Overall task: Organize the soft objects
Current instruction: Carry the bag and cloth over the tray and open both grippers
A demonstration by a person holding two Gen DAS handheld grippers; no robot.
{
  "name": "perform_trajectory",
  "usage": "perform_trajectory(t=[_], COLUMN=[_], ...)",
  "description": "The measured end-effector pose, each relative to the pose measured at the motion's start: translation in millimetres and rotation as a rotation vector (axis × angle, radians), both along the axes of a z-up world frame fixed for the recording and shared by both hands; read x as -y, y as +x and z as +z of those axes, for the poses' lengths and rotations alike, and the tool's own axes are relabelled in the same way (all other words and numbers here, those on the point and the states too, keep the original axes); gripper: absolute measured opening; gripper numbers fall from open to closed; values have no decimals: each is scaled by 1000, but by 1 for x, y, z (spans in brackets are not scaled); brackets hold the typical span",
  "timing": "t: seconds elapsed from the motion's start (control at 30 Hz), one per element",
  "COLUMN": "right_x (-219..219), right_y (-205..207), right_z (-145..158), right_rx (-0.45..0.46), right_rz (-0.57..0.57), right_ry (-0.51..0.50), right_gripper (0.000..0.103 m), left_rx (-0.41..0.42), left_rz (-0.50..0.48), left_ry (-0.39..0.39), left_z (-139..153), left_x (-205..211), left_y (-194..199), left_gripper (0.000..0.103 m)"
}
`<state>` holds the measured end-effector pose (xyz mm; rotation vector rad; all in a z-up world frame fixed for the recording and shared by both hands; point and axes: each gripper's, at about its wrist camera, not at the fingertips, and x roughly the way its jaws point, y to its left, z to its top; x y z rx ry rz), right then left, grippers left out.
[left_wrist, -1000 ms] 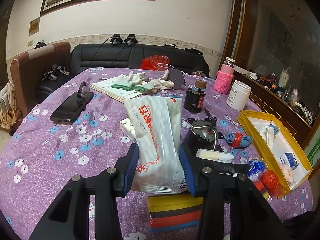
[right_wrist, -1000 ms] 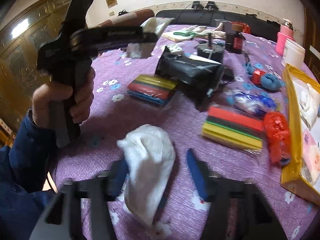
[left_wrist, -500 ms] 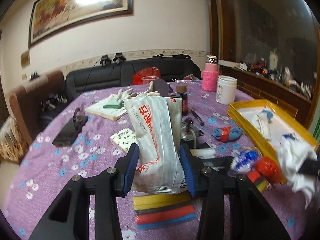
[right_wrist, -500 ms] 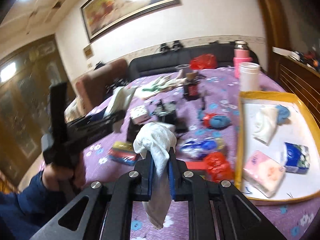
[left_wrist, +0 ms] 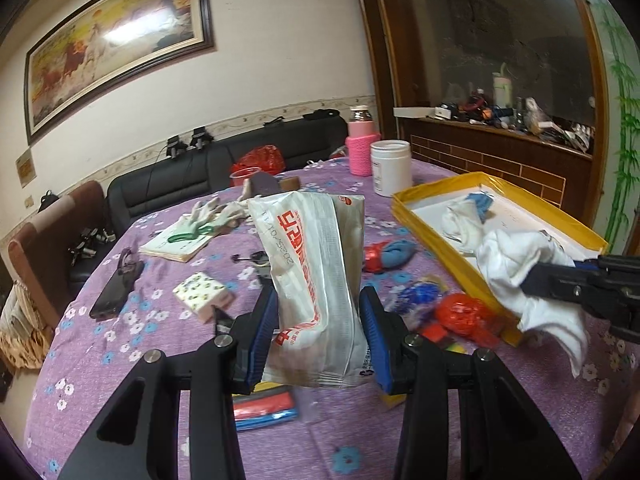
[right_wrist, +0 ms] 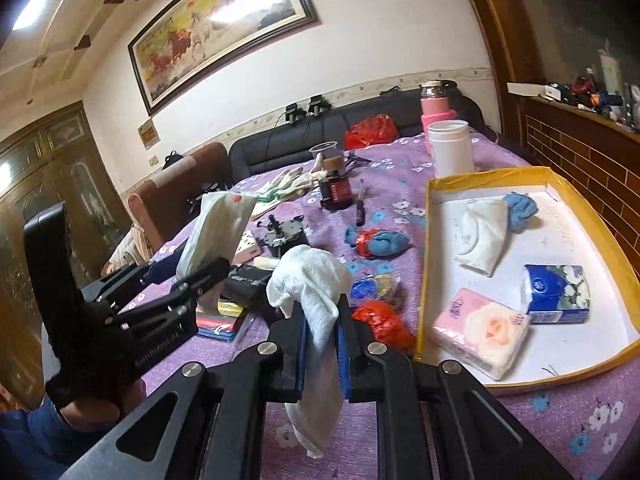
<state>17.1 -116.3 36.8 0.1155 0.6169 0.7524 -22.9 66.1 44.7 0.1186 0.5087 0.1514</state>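
Note:
My left gripper [left_wrist: 320, 336] is shut on a white plastic pack with red print [left_wrist: 316, 280] and holds it upright above the table; it also shows in the right wrist view [right_wrist: 216, 232]. My right gripper [right_wrist: 324, 344] is shut on a white cloth [right_wrist: 316, 292] that hangs down between its jaws, left of the yellow-rimmed tray [right_wrist: 424, 264]. In the left wrist view the cloth [left_wrist: 516, 264] hangs near the tray's front corner [left_wrist: 460, 276]. The tray holds a white cloth [right_wrist: 484, 232], a blue cloth [right_wrist: 520, 208], a pink tissue pack [right_wrist: 480, 332] and a blue tissue pack [right_wrist: 556, 292].
On the purple flowered tablecloth [left_wrist: 132, 344] lie a red-and-blue cloth bundle [right_wrist: 380, 240], a red bag [right_wrist: 380, 324], stacked coloured sponges [left_wrist: 264, 404], a phone [left_wrist: 116, 288], gloves [left_wrist: 212, 216], a white jar [right_wrist: 450, 148] and a pink bottle [right_wrist: 436, 108]. A black sofa stands behind.
My right gripper closed on the white cloth, lifted it off the table and carried it right towards the tray. My left gripper kept hold of the pack and turned right.

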Motion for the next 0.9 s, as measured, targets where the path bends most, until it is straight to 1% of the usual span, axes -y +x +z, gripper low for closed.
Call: perform_trajectory(t=[0.17, 0.67, 0.8, 0.9], right_x=[18, 77, 95, 109], right_y=[6, 24, 30, 37], right_z=[-1, -6, -6, -5], right_rx=[-9, -31, -35, -38], right_rz=[-25, -123, -159, -199], right_ry=[28, 115, 131, 131], right_gripper=[14, 14, 14, 14], left_rx=[-20, -50, -61, -81], left_rz=[-22, -89, -113, -150], left_ry=[25, 95, 92, 56], left_z=[-4, -4, -3, -2], left_x=[16, 66, 79, 90], left_y=[7, 27, 35, 46], left_gripper=[41, 41, 41, 41])
